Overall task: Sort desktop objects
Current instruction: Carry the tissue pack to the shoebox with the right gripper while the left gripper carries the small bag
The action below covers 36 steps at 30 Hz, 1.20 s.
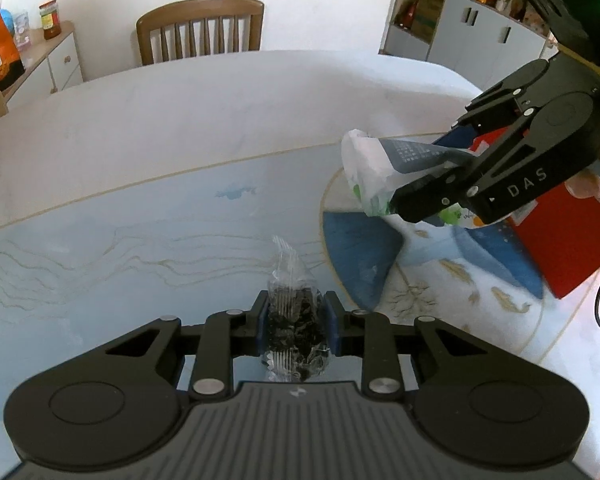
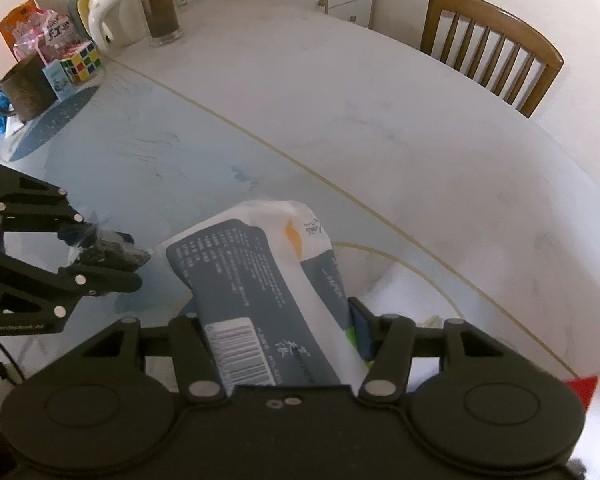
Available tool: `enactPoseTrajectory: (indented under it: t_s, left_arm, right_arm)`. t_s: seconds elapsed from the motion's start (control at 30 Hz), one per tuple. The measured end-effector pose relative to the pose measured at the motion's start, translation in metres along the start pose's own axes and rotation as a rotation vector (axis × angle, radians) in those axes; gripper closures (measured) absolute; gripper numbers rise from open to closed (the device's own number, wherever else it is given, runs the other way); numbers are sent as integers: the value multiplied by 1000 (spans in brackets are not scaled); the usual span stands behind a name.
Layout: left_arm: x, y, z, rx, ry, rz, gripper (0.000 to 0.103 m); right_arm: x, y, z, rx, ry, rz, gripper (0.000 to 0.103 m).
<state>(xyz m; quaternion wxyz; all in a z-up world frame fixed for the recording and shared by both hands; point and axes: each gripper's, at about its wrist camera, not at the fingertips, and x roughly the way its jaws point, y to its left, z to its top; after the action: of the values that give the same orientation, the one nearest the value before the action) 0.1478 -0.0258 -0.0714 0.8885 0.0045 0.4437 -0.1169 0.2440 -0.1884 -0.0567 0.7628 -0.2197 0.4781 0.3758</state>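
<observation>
Left claw [image 1: 296,322]: we see it clenched on a small clear packet of dark bits [image 1: 294,320], held just above the bench [image 1: 140,220].
Right claw [image 2: 284,332]: we see it clamped on a white and grey tissue pack [image 2: 260,280], lifted clear of the bench, off to the right of the packet.
Red box [image 1: 560,236]: we see it under the right claw.
Far corner: a mug [image 2: 26,88] and a puzzle cube [image 2: 82,62] stand near each other.

Tissue pack [image 2: 260,280] in right tool [image 2: 284,332], above table [image 1: 180,140]; chair [image 1: 200,28] behind table.
</observation>
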Motion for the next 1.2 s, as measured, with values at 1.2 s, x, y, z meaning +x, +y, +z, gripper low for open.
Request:
enactPoseTrajectory:
  t_s: [1.2]
  left_arm:
    - [-82,-115,64,197,-135,-180,76]
  right_arm:
    - [-159,-16,-99,178,-184,-57,47]
